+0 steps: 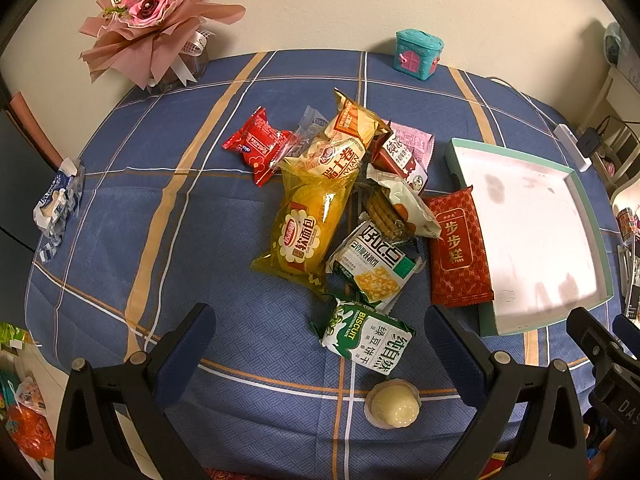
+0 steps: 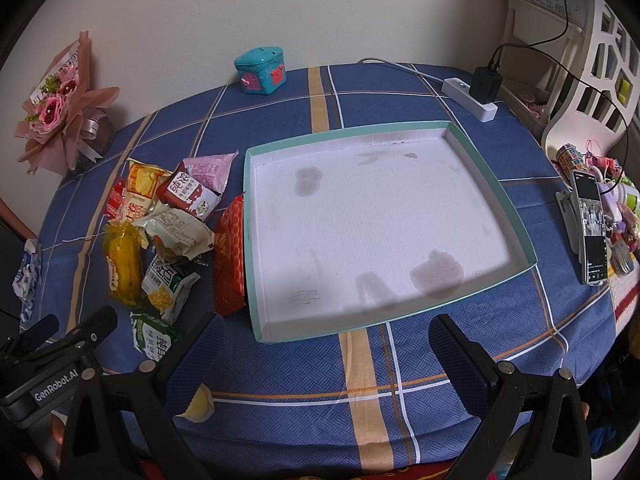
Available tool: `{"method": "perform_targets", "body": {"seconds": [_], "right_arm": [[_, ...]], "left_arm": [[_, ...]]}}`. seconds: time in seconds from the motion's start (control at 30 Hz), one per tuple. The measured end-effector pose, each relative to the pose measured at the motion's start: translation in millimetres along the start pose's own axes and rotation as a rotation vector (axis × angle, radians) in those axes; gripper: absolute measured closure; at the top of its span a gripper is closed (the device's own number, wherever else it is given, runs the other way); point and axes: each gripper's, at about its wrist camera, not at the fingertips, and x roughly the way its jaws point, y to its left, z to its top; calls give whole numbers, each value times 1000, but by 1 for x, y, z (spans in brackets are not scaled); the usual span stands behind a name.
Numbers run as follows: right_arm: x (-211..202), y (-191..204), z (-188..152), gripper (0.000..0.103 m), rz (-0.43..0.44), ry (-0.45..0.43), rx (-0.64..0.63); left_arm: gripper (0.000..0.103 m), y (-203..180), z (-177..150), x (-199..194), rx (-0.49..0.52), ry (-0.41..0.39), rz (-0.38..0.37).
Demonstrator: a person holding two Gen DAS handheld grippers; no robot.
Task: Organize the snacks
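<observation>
Snacks [image 1: 340,200] lie in a loose heap near the middle of the tabletop [image 1: 224,264], which is covered with a blue plaid cloth. In the heap, a yellow soft-bread packet [image 1: 304,232] lies with a green-and-white biscuit packet [image 1: 374,264] just to its right, and a red packet [image 1: 256,146] sits at the far left of the pile. A long red cake packet [image 1: 460,246] lies at the right of the heap, its edge against the wall of a shallow teal-rimmed tray [image 2: 484,156]. The tray's white floor is stained and holds no snacks. Nearer the camera, apart from the heap, a green mung-bean biscuit packet [image 1: 366,338] lies flat, and a small pale cake in a clear cup [image 1: 394,402] sits just in front of it.

The left tool [image 1: 320,344] hangs above the near edge of the tabletop with its fingers spread wide, gripping nothing; the mung-bean biscuit packet shows between them. The right tool [image 2: 324,352] is likewise spread wide and holds nothing, hovering in front of the tray's near wall.

At the back of the tabletop stand a pink flower bouquet [image 1: 152,28] and a small teal house-shaped box [image 1: 418,54]. A white power strip [image 2: 470,98] lies at the far right, and a phone [image 2: 592,224] stands propped by the right edge.
</observation>
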Motion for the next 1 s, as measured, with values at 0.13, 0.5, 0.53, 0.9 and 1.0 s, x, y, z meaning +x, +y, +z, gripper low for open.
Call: {"method": "perform_targets", "body": {"seconds": [0.13, 0.5, 0.53, 0.9, 1.0], "right_arm": [[0, 0, 0, 0, 0, 0, 0], [2, 8, -5, 0, 26, 16, -19], [3, 11, -6, 0, 43, 28, -27], [22, 67, -33, 0, 201, 170, -176], [27, 78, -40, 0, 205, 201, -222]], "left_arm": [[0, 0, 0, 0, -1, 0, 0], [0, 6, -2, 4, -18, 16, -10], [0, 8, -3, 5, -22, 23, -10], [0, 40, -12, 27, -70, 137, -92], [0, 50, -19, 34, -91, 165, -79]]}}
